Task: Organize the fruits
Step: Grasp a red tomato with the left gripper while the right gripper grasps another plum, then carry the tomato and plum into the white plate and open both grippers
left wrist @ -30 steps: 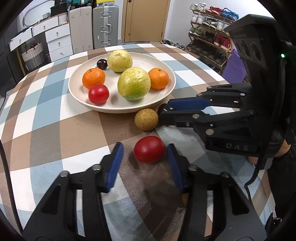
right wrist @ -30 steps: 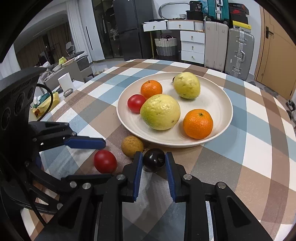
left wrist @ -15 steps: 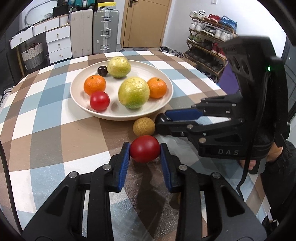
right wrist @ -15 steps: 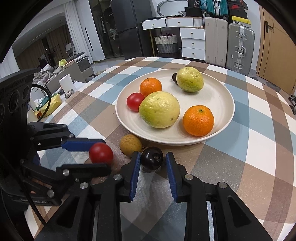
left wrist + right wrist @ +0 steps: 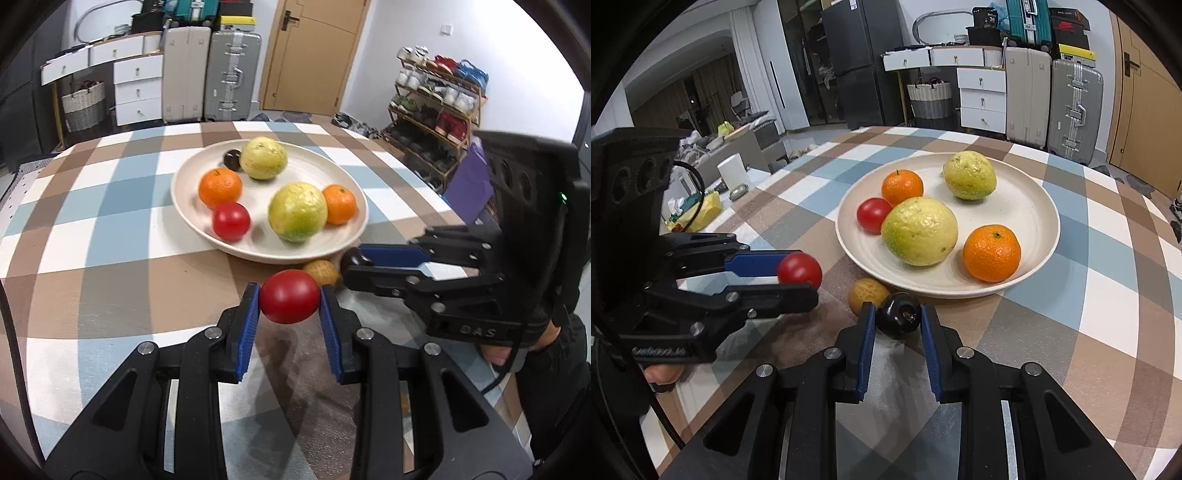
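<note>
My left gripper [image 5: 290,301] is shut on a red tomato [image 5: 290,301] and holds it above the table; it also shows in the right wrist view [image 5: 799,270]. My right gripper [image 5: 898,316] is shut on a dark plum [image 5: 898,315], just in front of the cream plate [image 5: 1027,206]. The plate [image 5: 184,184] holds two yellow-green guavas [image 5: 919,236], two oranges [image 5: 991,253], a second tomato [image 5: 873,215] and a dark plum [image 5: 232,159]. A small tan fruit [image 5: 866,293] lies on the table beside the plate's near rim.
The checked tablecloth [image 5: 92,258] covers a round table. Suitcases [image 5: 231,74], white drawers and a shoe rack [image 5: 436,110] stand beyond the far edge. The person's hand [image 5: 498,354] holds the right gripper at the right.
My left gripper closed on the red tomato and lifted it off the table. My right gripper stayed shut on the dark plum and rose slightly.
</note>
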The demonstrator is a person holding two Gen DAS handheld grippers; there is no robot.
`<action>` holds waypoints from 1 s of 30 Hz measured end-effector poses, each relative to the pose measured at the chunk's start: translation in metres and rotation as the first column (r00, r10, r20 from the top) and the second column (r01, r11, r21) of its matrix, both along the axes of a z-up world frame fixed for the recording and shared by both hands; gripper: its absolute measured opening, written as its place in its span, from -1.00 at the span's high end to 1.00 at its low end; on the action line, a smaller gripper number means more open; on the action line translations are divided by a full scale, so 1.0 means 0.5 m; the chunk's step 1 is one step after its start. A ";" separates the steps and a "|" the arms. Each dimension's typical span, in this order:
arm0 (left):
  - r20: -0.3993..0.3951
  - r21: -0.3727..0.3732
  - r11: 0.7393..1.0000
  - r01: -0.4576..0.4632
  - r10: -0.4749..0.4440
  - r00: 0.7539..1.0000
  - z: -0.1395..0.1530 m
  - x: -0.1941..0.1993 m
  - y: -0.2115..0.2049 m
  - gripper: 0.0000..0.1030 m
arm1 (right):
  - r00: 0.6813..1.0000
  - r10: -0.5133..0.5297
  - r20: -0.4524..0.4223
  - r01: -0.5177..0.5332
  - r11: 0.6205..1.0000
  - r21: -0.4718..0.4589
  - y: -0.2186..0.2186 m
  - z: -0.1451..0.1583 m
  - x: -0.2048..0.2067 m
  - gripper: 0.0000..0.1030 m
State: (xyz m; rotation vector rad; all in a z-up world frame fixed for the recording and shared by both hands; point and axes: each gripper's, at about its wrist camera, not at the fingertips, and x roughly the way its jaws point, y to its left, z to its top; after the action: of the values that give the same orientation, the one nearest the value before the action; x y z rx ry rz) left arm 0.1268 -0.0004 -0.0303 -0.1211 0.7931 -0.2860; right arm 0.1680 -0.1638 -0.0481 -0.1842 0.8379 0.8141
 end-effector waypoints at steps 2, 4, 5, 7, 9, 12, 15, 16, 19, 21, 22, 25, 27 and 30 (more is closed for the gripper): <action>0.009 -0.015 1.000 -0.020 0.020 1.000 0.004 0.000 0.011 0.43 | 1.000 -0.003 0.012 0.003 1.000 0.011 -0.005 0.006 -0.004 0.51; 0.019 -0.026 0.999 -0.038 0.038 0.999 0.007 0.000 0.019 0.43 | 1.000 -0.007 0.012 0.006 1.000 0.028 -0.011 0.009 -0.005 0.51; 0.023 -0.026 0.999 -0.046 0.047 0.999 0.008 -0.001 0.022 0.43 | 1.000 -0.011 0.015 0.011 0.999 0.038 -0.015 0.012 -0.005 0.51; 0.035 -0.033 0.997 -0.065 0.066 0.997 0.012 -0.002 0.031 0.43 | 1.000 -0.019 0.015 0.018 0.998 0.055 -0.022 0.016 -0.004 0.51; 0.050 -0.027 0.996 -0.089 0.091 0.995 0.017 -0.001 0.037 0.43 | 0.999 -0.025 0.021 0.023 0.996 0.082 -0.028 0.023 -0.003 0.51; 0.072 -0.014 0.993 -0.114 0.114 0.991 0.022 -0.001 0.040 0.43 | 0.999 -0.035 0.036 0.030 0.991 0.129 -0.037 0.037 -0.005 0.51; 0.075 -0.003 0.991 -0.130 0.130 0.989 0.022 0.004 0.041 0.43 | 0.997 -0.058 0.042 0.050 0.985 0.166 -0.047 0.047 -0.001 0.51; 0.077 -0.002 0.991 -0.137 0.137 0.988 0.023 0.007 0.042 0.43 | 0.997 -0.067 0.043 0.058 0.982 0.177 -0.051 0.051 0.001 0.51; 0.084 -0.009 0.989 -0.145 0.145 0.986 0.027 0.016 0.045 0.43 | 0.994 -0.096 0.044 0.085 0.973 0.214 -0.062 0.059 0.008 0.51; 0.083 -0.012 0.988 -0.156 0.156 0.984 0.032 0.023 0.048 0.43 | 0.992 -0.117 0.049 0.103 0.968 0.229 -0.069 0.065 0.013 0.51; 0.085 -0.001 0.985 -0.170 0.170 0.982 0.037 0.028 0.050 0.43 | 0.990 -0.131 0.048 0.117 0.966 0.231 -0.071 0.067 0.017 0.51; 0.104 0.002 0.983 -0.184 0.183 0.978 0.053 0.038 0.053 0.43 | 0.985 -0.170 0.043 0.154 0.956 0.248 -0.080 0.076 0.027 0.51; 0.123 0.011 0.982 -0.188 0.185 0.975 0.063 0.046 0.054 0.43 | 0.981 -0.190 0.045 0.173 0.952 0.251 -0.085 0.084 0.035 0.51; 0.133 0.020 0.981 -0.195 0.191 0.973 0.072 0.063 0.056 0.43 | 0.976 -0.209 0.058 0.188 0.950 0.247 -0.086 0.096 0.044 0.51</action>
State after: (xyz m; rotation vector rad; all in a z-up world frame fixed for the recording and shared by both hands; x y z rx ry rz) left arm 0.1582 0.0273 0.0055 -0.1458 0.6503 -0.0952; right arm 0.1900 -0.2068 -0.0001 0.0803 0.6605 0.7059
